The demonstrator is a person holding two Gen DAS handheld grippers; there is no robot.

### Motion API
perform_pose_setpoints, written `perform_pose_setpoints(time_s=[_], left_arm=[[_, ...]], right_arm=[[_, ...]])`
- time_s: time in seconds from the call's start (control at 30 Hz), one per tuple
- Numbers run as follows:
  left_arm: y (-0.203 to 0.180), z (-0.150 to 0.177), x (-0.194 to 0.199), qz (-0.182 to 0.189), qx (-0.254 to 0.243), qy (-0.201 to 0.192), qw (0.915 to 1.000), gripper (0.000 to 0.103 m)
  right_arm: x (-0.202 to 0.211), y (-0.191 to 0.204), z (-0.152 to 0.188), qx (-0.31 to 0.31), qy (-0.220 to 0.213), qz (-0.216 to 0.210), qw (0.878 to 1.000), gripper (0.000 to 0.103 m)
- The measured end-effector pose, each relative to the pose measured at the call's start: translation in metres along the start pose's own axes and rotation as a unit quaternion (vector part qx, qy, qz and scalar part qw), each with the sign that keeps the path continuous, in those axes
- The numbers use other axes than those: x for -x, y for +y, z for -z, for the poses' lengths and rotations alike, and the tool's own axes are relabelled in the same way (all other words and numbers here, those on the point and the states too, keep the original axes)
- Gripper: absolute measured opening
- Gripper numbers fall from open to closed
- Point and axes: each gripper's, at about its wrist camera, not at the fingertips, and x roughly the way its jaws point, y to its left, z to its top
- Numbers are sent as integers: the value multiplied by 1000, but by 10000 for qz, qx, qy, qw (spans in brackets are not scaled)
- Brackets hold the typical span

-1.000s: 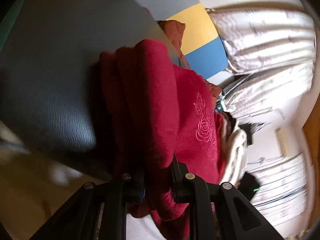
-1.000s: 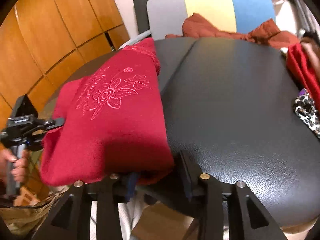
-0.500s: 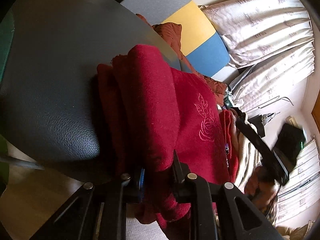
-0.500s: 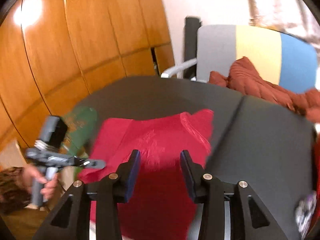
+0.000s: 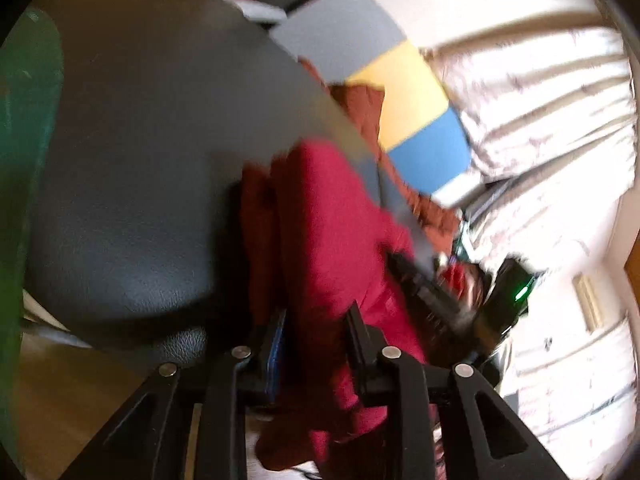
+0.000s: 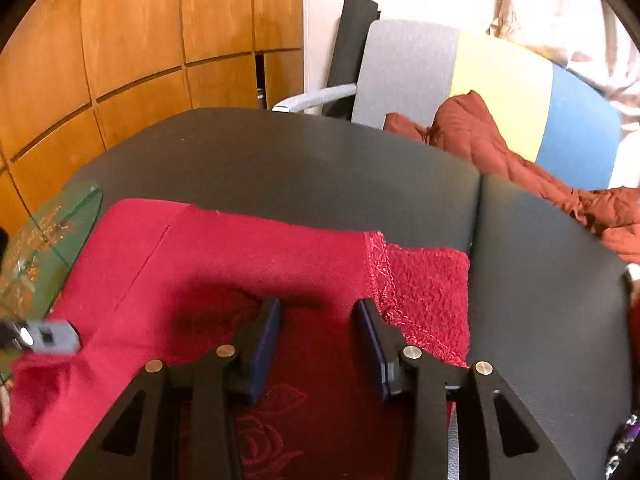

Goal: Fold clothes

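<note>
A folded red sweater (image 6: 256, 264) with embroidered roses lies on the black padded table (image 6: 304, 160), hanging over its near edge. My right gripper (image 6: 318, 312) is open just above the sweater's top, holding nothing. In the left wrist view, my left gripper (image 5: 316, 320) has its jaws around a hanging fold of the red sweater (image 5: 320, 216) at the table's edge (image 5: 132, 184); the view is blurred. The right gripper (image 5: 432, 300) shows there over the sweater.
A rust-brown garment (image 6: 500, 160) lies on a grey, yellow and blue chair (image 6: 500, 76) behind the table. Wooden panelled wall (image 6: 132, 40) stands at the left. A green glass shelf (image 6: 44, 248) is beside the table. Curtains (image 5: 540, 100) hang beyond the chair.
My right gripper let go of the sweater's edge, swung up over the table and now hovers open above the laid-down sweater. My left gripper still holds its fold and has shifted a little.
</note>
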Motion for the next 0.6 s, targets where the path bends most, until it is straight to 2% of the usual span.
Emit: perform_pose_setpoints(time_s=[0.03,0.1,0.17,0.27,0.33,0.37,0.4,0.43,0.47,0.6], left_arm=[[-10,-4,10,-17,-81,-242,9997,23],[-33,-7,20,242,-354,-432,9981,24],[-59,-6,12,466,-741,-328,9956,24],[-82,-2,-22,210,-1234,-56,9921,24],[-73,-4,-48,-254,-1112,129,9934,23],[-60,-4,-53,-444,-949,177,9943,19],[-45,-3,-55,-597,-756,201,9952,11],[-32,-2,-55,-618,-684,191,9956,3],[-21,-1,-54,-569,-677,164,9959,2],[-11,8,-50,-468,-1234,-8,9913,2]], right_arm=[[0,-2,0,-56,-22,-42,10000,41],[1,-4,3,-137,-58,-72,9999,42],[0,-2,5,-154,-82,-26,9998,42],[3,-2,5,-169,-106,-11,9998,42],[3,-6,4,-210,-112,-95,9997,42],[3,-8,4,-227,-121,-141,9996,42],[4,-11,4,-229,-129,-178,9995,42],[4,-13,5,-218,-138,-207,9995,42],[4,-14,5,-193,-156,-234,9994,42],[3,-14,6,-80,-210,-255,9994,42]])
